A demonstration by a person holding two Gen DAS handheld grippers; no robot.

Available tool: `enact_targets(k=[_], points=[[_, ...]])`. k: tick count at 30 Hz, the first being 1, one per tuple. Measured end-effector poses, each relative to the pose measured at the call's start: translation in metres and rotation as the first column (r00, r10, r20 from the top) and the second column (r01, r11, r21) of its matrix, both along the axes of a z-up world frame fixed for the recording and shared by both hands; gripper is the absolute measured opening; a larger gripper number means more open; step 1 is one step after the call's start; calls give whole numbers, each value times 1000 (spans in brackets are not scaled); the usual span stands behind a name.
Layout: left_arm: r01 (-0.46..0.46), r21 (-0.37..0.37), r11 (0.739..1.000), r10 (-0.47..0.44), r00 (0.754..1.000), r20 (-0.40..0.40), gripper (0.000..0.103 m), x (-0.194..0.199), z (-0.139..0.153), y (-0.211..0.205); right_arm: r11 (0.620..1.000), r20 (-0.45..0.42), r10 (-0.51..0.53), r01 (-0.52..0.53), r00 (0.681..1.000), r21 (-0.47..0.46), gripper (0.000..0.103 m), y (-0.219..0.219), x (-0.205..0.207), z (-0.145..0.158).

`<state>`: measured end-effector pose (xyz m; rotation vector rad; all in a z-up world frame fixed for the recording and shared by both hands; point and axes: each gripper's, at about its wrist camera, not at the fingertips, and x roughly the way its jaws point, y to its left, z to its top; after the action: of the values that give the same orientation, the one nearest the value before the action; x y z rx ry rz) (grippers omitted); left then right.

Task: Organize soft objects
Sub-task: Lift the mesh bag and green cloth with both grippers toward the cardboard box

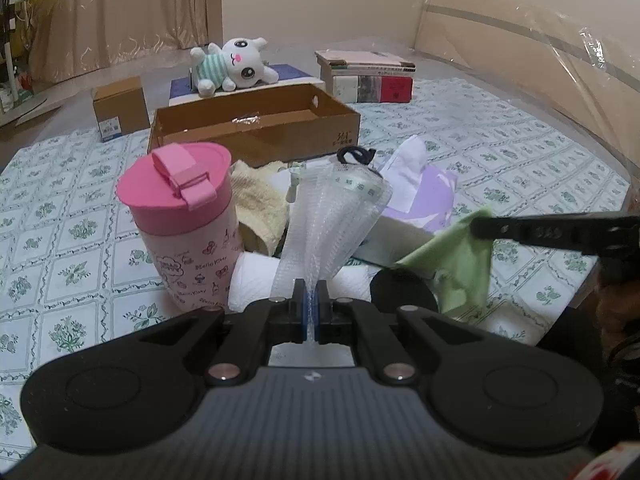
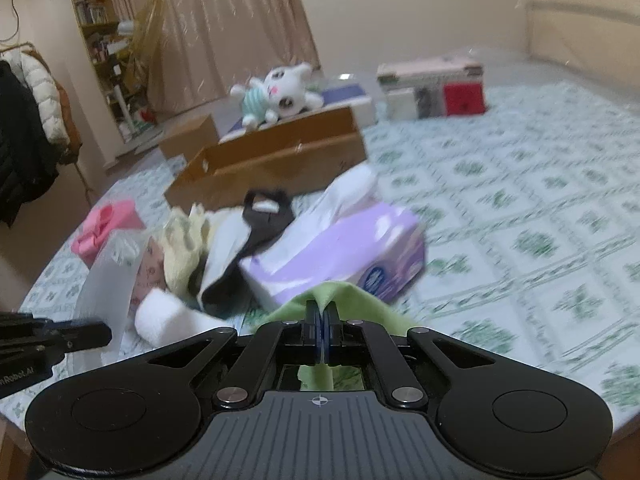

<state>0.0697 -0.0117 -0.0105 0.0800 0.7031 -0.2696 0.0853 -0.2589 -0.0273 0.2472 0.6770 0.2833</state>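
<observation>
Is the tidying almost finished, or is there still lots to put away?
Barely started. The cardboard box looks empty. In hand: the left tool pinches a clear bubble bag, the right tool a green cloth. The yellow towel, white roll and black-and-white cloth still wait in the pile.

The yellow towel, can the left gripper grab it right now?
Probably not. The left gripper is shut on a clear bubble bag, so it has no free jaws, and the pink cup crowds the yellow towel.
</observation>
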Motion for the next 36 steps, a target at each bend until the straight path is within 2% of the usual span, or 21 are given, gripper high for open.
enact_targets(k=[5, 10, 18, 23, 28, 32, 36], points=[[12, -7, 1000, -12, 999, 30, 2, -5, 18, -2, 1000, 60, -8, 9, 998, -20, 1, -12, -10, 29], [36, -41, 999, -34, 998, 54, 2, -2, 44, 0, 999, 111, 38, -35, 993, -27, 1, -17, -10, 60], [75, -53, 996, -71, 995, 67, 2, 34, 85, 12, 988, 161, 155, -148, 975, -52, 1, -9, 24, 101], [98, -8, 995, -97, 993, 74, 2, 81, 110, 22, 976, 187, 215, -205, 959, -71, 1, 3, 73, 122], [96, 46, 994, -100, 992, 81, 2, 145, 128, 34, 964, 190, 261, -246, 946, -99, 1, 22, 136, 135], [83, 56, 995, -85, 995, 46, 2, 205, 126, 45, 958, 165, 282, -266, 945, -109, 1, 40, 193, 132], [49, 66, 997, -50, 999, 7, 2, 262, 111, 57, 956, 136, 284, -271, 949, -109, 1, 55, 248, 118]])
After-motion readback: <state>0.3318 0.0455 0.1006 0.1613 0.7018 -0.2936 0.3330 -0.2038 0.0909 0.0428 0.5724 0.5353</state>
